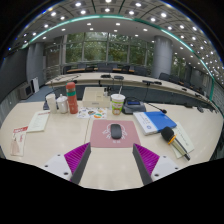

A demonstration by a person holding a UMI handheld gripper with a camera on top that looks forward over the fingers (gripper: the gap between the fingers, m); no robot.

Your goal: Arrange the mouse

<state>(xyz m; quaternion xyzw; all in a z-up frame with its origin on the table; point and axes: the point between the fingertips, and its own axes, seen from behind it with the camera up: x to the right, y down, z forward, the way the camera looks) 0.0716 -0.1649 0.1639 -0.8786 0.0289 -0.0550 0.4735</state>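
A dark grey mouse (115, 131) lies on a pink mouse mat (101, 136) on the pale table, just ahead of my fingers and between their lines. My gripper (111, 158) is open and empty, with its magenta pads (76, 155) spread wide apart on either side. The fingertips stop short of the mat's near edge.
A paper cup (118, 103) stands beyond the mat. A blue book (155, 122) and a yellow-black tool (170, 134) lie to the right. Cans and a cup (66, 102) stand at the left, with papers (38, 121) nearby. Desks and chairs fill the room behind.
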